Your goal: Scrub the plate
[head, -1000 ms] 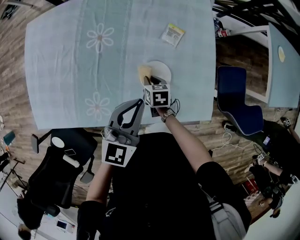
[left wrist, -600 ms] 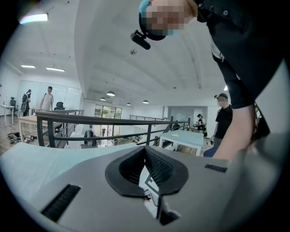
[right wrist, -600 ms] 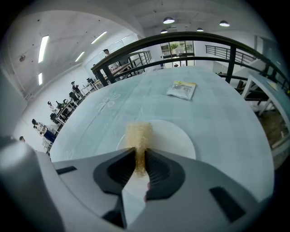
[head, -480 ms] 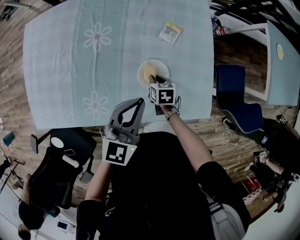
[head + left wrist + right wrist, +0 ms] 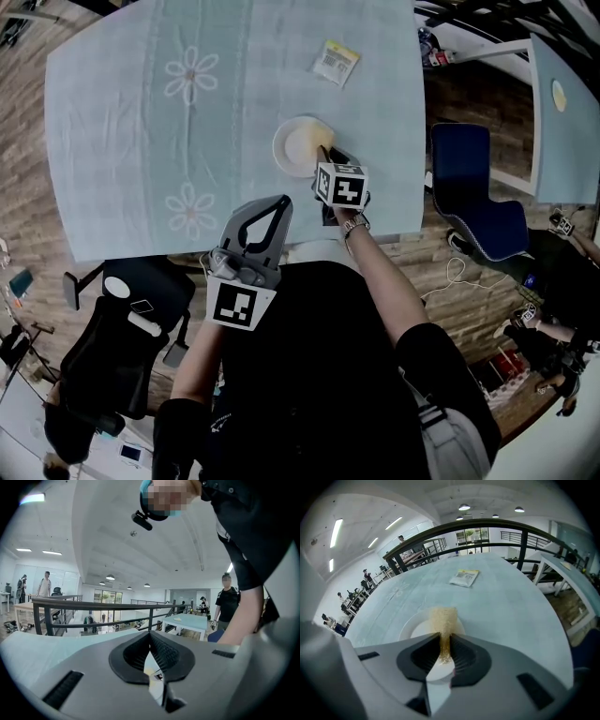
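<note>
A: What has shifted in the last second?

B: The right hand-held gripper (image 5: pixel 326 157) has carried the sponge (image 5: pixel 323 148) across the plate (image 5: pixel 292 145), from its far-left rim to its right edge. The plate itself has stayed in place.

A: And the setting?

B: A pale blue tabletop (image 5: pixel 141 141) with flower prints (image 5: pixel 190 71), and a small packet (image 5: pixel 336 62) lying well beyond the plate. Around it are a wooden floor (image 5: pixel 28 234), a blue chair (image 5: pixel 473 197) to the right and a black chair (image 5: pixel 122 347) at lower left. The right gripper view shows a dark railing (image 5: pixel 454 529) behind the tabletop (image 5: pixel 501 606) and ceiling lights over an open hall.

A: Where is the plate relative to that gripper?

B: Directly under and ahead of it, near the tabletop's near edge. The right hand-held gripper (image 5: pixel 444 641) is clenched on the yellowish sponge (image 5: pixel 443 620), which sticks out past the jaws over the white plate (image 5: pixel 417 630), with the packet (image 5: pixel 464 577) farther on.

A: The other one?

B: The left hand-held gripper (image 5: pixel 279 202) sits at the near edge of the tabletop, well apart from the plate. In its own view the left hand-held gripper (image 5: pixel 151 641) has its jaws pressed together with nothing between them.
</note>
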Tool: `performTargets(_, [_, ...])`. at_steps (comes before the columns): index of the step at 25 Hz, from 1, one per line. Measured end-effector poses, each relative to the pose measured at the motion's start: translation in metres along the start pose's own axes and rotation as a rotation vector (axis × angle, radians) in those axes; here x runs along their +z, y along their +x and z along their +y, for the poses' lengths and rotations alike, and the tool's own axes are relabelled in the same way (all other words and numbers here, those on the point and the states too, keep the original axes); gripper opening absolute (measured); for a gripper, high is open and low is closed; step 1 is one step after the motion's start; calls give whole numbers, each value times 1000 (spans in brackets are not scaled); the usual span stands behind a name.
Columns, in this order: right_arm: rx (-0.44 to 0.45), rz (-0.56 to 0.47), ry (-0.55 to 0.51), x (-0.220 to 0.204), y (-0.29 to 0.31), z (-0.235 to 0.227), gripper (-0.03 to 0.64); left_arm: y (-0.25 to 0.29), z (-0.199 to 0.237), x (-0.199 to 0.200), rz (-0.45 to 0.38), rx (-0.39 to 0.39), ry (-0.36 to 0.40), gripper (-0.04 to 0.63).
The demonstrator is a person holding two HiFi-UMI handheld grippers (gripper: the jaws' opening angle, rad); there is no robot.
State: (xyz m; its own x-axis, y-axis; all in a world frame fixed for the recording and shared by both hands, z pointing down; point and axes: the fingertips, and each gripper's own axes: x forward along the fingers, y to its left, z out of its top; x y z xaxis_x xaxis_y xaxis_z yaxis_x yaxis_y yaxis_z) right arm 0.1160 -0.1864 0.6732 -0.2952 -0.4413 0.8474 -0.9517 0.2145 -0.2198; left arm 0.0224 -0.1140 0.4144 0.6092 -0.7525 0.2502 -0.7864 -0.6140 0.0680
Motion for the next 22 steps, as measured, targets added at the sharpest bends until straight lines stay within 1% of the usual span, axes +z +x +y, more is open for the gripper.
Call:
performTargets(3, [-42,-26,12,3,-5,-14,63,0,-2,1,-5,-4,1,12])
performTargets(10, [-57,-36,29,4,-11,-23,63,-2,-2,1,-2,-12,9,12])
performTargets(12, [-75,-35,31,3,-13,-27,63,-1,-2,0,-1,-15,10,12])
performTargets(16, [-126,-49,-12,4,-20,-23,63,-1,-4,-4,8,-24,13,12])
performTargets(18, [-110,-55,-46,3,-24,-10,63,-3,-6,-6,13,-28,16,12])
performTargets(22, [-23,-42,-101,-7,-23,22,63,-3,-10,-7,14,-33,20,12])
